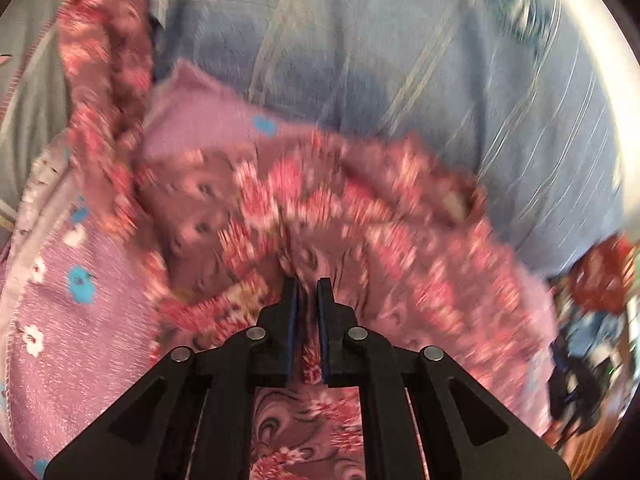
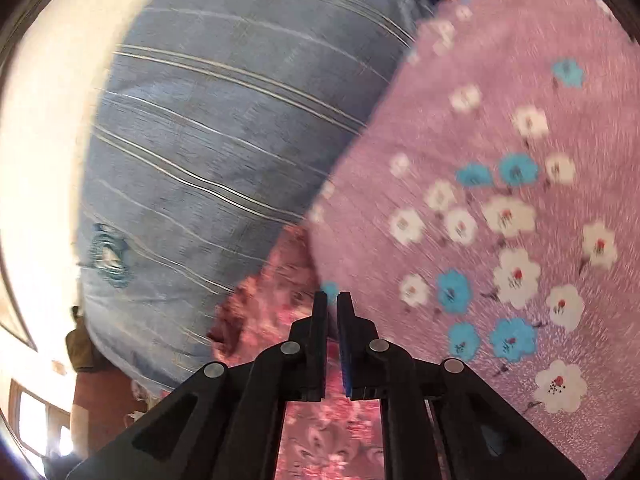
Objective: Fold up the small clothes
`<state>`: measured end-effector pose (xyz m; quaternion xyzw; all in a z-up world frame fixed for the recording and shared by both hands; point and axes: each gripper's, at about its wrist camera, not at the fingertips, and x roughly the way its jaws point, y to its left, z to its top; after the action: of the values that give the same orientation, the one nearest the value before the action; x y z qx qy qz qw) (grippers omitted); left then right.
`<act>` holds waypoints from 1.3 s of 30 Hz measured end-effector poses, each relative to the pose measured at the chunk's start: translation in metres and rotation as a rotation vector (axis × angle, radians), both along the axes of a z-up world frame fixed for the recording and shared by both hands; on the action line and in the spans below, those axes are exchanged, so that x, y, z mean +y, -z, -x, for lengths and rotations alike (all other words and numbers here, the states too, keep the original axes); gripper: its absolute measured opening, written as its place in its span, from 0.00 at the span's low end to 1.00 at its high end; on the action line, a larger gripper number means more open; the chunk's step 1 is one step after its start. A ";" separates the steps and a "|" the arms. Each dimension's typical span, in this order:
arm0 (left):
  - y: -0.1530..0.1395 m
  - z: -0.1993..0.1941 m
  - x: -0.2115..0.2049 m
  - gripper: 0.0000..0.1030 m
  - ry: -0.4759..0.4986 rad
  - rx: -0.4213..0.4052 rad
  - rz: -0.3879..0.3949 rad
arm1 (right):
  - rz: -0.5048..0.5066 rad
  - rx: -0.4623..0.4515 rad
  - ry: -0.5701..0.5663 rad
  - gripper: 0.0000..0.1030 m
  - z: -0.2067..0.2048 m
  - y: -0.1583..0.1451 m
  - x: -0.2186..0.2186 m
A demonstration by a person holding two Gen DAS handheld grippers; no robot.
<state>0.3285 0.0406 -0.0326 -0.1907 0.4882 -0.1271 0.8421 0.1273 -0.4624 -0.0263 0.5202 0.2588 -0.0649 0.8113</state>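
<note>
A maroon garment with red and pink flowers (image 1: 304,208) is bunched across the middle of the left wrist view, over a lilac cloth with white and blue flowers (image 1: 80,320). My left gripper (image 1: 307,286) is shut on a fold of the maroon garment. In the right wrist view my right gripper (image 2: 333,300) is shut on fabric where the maroon garment (image 2: 272,304) meets the edge of the lilac floral cloth (image 2: 500,200); which of the two it pinches I cannot tell. Both views are blurred by motion.
A blue striped bedcover (image 1: 400,60) lies behind the clothes and also fills the left of the right wrist view (image 2: 220,140). Grey fabric (image 1: 28,100) lies at the far left. Dark cluttered items (image 1: 592,340) sit at the right edge.
</note>
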 end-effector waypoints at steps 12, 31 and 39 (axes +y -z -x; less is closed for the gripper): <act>0.013 -0.003 -0.039 0.49 0.129 0.005 -0.179 | 0.036 0.113 -0.201 0.11 -0.052 0.036 0.058; 0.024 -0.007 -0.038 0.59 0.123 0.039 -0.167 | 0.481 0.049 -0.376 0.63 -0.080 0.017 0.154; -0.014 -0.031 0.034 0.59 0.015 0.042 -0.092 | 0.520 0.064 -0.397 0.68 -0.085 0.016 0.167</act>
<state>0.3596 0.0748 -0.0190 -0.1507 0.5126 -0.1068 0.8385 0.2123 -0.2951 -0.0427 0.2328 0.3552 0.0142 0.9052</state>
